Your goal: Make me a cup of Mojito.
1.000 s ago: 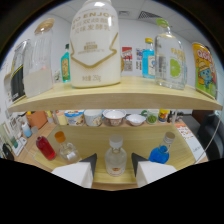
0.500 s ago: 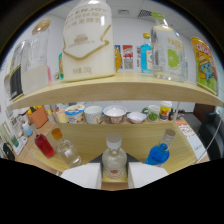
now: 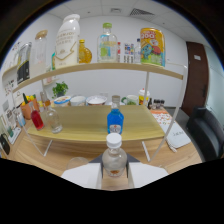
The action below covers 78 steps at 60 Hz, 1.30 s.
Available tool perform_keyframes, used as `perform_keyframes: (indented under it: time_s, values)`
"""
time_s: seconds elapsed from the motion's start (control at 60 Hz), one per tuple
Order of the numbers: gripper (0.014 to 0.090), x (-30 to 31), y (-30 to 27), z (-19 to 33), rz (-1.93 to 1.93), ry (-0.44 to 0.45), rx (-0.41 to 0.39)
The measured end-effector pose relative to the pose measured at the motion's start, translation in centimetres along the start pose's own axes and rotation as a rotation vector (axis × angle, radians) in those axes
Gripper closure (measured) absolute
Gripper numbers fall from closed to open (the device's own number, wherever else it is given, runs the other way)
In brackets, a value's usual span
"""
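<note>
Fingers of the gripper (image 3: pixel 115 176) show as 2 white pads, and a small clear bottle (image 3: pixel 114 157) with a white cap sits between them, its body touching or nearly touching both inner faces. It looks gripped, but the contact itself is hidden behind the bottle's shoulders, so I cannot tell for certain whether the fingers are pressing on it or only flanking it.

Beyond the fingers lies a wooden table (image 3: pixel 90 124). A blue bottle (image 3: pixel 115 120) stands on it directly ahead of the clear bottle. Off to the left are a red bottle (image 3: pixel 37 119) and an empty-looking clear jar (image 3: pixel 53 120) side by side. Along the back edge runs a row of small bowls (image 3: pixel 95 100), with a green potted plant (image 3: pixel 60 90), possibly mint, near them. On the shelf (image 3: pixel 100 67) above stand a large white jug (image 3: pixel 67 41), a clear bottle with a green cap (image 3: pixel 107 43) and a colourful carton (image 3: pixel 152 46).

Just left of the fingers, low and close, is the rim of what may be a glass (image 3: pixel 77 162), seemingly empty.

My judgement is that the drink is at an early stage: 1 ingredient bottle is in hand, nothing visibly poured, and the mint, the blue bottle and the other mixers remain untouched. Pouring, adding the rest and mixing all appear left to do.
</note>
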Motion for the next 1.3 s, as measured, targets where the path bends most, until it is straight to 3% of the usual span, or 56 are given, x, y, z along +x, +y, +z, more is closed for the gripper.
perform_keyframes:
  time_s: [0.15, 0.3, 0.583, 0.75, 1.017, 1.3]
  values:
    - [0.0702, 1.5, 3.2, 0.2, -0.103, 0.065, -0.047]
    - [0.0702, 2.8, 2.4, -0.1, -0.343, 0.175, -0.041]
    - [0.0701, 2.4, -3.1, -0.4, -1.101, 0.413, 0.069]
    - [0.0704, 1.1, -4.3, -0.2, -1.509, 0.511, 0.089]
    - [0.0701, -1.2, -4.7, 0.7, -2.074, 0.602, 0.074]
    - [0.0701, -1.9, -4.3, 0.5, -2.05, 0.53, 0.091]
